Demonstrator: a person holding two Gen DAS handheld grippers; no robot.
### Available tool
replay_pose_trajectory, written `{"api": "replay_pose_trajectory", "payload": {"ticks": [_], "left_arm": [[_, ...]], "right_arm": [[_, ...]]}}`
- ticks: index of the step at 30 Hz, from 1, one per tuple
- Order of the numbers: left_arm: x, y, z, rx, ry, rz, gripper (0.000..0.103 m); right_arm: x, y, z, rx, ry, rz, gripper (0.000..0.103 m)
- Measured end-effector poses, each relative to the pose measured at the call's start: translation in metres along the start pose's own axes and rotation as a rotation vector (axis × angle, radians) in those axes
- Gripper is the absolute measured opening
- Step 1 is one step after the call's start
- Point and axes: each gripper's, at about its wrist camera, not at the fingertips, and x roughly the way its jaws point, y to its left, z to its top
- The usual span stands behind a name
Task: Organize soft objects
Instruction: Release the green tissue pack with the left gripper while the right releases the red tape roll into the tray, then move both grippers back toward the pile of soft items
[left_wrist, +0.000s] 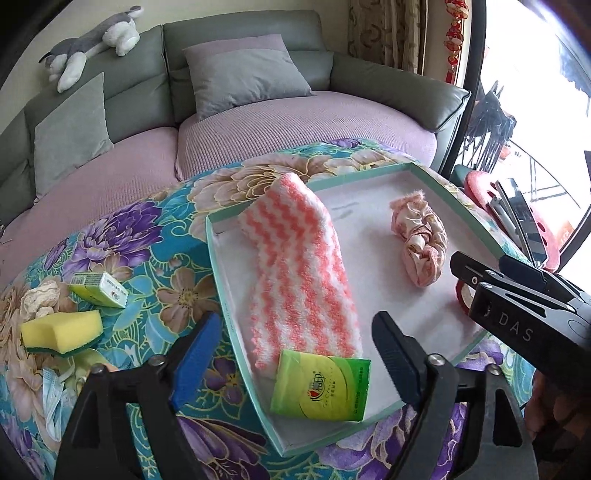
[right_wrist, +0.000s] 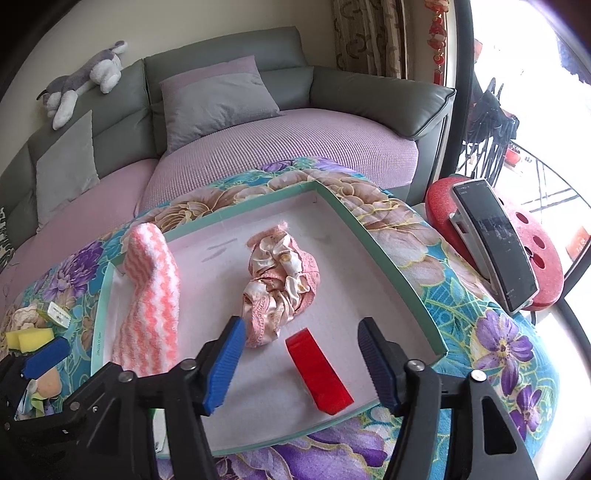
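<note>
Teal-rimmed and lined in white, the shallow tray (left_wrist: 218, 236) sits on the floral-clothed worktop (left_wrist: 155, 258) in front of a grey-green sofa (left_wrist: 240, 37). Your left gripper (left_wrist: 295, 354) hangs over its near left corner, jaws apart and empty, with the green tissue pack (left_wrist: 321, 387) lying flat between them on the tray floor. Just beyond the pack, the pink-and-white striped cloth (left_wrist: 295, 258) stretches toward the far rim, its far end draped over the edge. Your right gripper (right_wrist: 301, 365) hovers over the tray's near right side, jaws likewise apart, not touching the red block (right_wrist: 319, 373) that rests on the tray floor between them. The crumpled pink floral fabric (right_wrist: 280, 280) lies mid-tray, just past the blue pad (right_wrist: 225, 365) of that gripper. Still outside the tray, on the worktop to the left, are a yellow sponge (left_wrist: 62, 332) with a green underside and a small green-and-white box (left_wrist: 99, 290). A phone (right_wrist: 495, 243) leans against a red stool (right_wrist: 532, 240) at right.
</note>
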Motion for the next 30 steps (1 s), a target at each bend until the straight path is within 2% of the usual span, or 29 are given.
{"api": "replay_pose_trajectory", "payload": {"ticks": [4, 6, 12, 20, 26, 30], "left_arm": [[-0.001, 0.018, -0.003, -0.039, -0.010, 0.074, 0.096], [-0.002, 0.030, -0.004, -0.068, -0.025, 0.116, 0.098], [-0.010, 0.070, -0.011, -0.175, -0.060, 0.225, 0.099], [-0.031, 0.119, -0.025, -0.309, -0.100, 0.305, 0.099], [-0.054, 0.159, -0.039, -0.401, -0.124, 0.395, 0.099], [-0.063, 0.183, -0.051, -0.462, -0.123, 0.433, 0.099]], "right_arm": [[0.002, -0.004, -0.001, 0.020, 0.005, -0.004, 0.098], [0.003, -0.004, -0.001, 0.019, 0.007, -0.003, 0.103], [0.004, 0.002, -0.003, -0.004, 0.007, -0.017, 0.103], [0.003, 0.013, -0.004, -0.045, 0.008, -0.021, 0.103], [-0.004, 0.031, -0.005, -0.067, -0.011, 0.029, 0.103], [-0.007, 0.058, -0.009, -0.107, -0.009, 0.107, 0.103]]}}
